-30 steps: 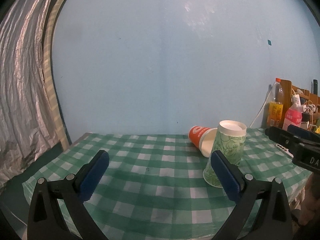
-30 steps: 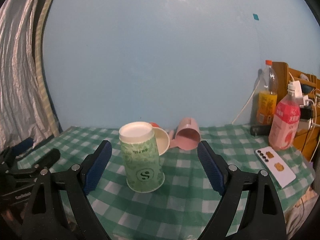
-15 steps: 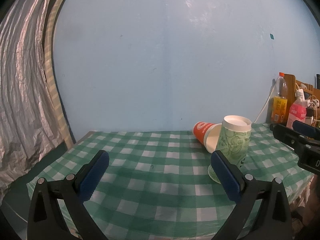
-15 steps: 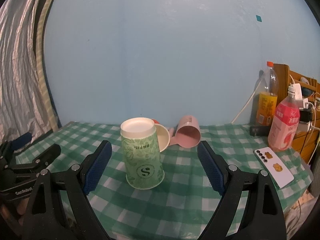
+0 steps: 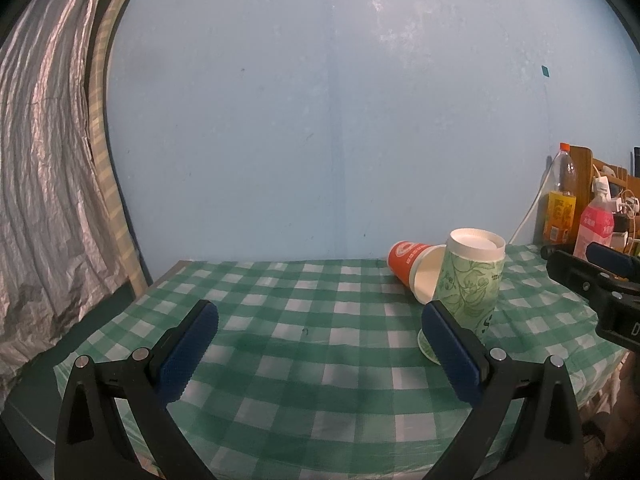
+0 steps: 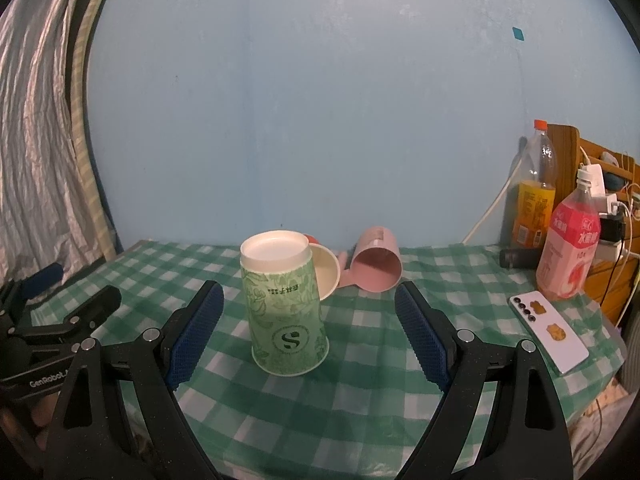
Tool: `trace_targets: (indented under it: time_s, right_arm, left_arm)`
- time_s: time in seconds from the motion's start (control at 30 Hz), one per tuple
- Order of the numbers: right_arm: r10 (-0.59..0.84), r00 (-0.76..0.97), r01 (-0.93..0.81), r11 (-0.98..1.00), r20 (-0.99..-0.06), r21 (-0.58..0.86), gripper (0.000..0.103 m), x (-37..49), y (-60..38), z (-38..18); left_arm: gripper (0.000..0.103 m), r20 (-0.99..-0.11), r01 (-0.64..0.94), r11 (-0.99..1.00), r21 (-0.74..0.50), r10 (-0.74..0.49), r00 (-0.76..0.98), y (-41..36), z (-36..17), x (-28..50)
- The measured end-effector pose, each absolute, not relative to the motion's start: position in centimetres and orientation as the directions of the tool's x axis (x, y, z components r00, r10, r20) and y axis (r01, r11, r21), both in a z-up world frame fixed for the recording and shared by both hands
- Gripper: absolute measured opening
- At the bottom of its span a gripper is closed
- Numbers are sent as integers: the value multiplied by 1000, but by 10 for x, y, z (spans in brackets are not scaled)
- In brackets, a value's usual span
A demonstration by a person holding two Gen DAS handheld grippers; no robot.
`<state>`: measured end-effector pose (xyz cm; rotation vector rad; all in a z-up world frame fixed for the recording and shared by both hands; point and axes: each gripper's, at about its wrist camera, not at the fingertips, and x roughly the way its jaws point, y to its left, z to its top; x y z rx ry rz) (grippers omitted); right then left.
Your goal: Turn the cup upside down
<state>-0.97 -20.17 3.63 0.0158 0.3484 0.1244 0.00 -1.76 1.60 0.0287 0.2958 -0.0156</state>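
Right wrist view: a green leaf-patterned paper cup (image 6: pixel 285 304) stands mouth-down on the green-and-white checked tablecloth (image 6: pixel 472 300), its white base uppermost and its long axis upright, slightly tilted in the fisheye. The right gripper (image 6: pixel 308 332) faces it with jaws spread wide and holding nothing; the cup sits just ahead of the gap, nearer the left blue pad than the right. Behind it lie an orange paper cup (image 6: pixel 322 270) on its side, mouth toward the camera and apparently touching the green cup, and a pink plastic mug (image 6: pixel 378 266), also on its side.

From the left wrist view, the left gripper (image 5: pixel 320 350) is likewise spread and empty, with the green cup (image 5: pixel 470 280) off to its right, partly behind the right-hand pad. The right gripper is judged the nearer and better lined up for any grasp.

Judged by how it stands, the green cup already looks flipped; which of the lying cups might come next cannot be told. At the table's right edge are a white phone (image 6: pixel 548 334), a pink drink bottle (image 6: pixel 570 248) and an orange drink bottle (image 6: pixel 534 196).
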Motion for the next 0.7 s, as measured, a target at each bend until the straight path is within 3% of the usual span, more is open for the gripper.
trace_targets:
  time_s: [0.7]
  right_arm:
    - [126,931,-121,992,-344,34,87,-9,-202,36]
  left_arm:
    - [103,-298,18,999,33,-7,954,-15,14,0]
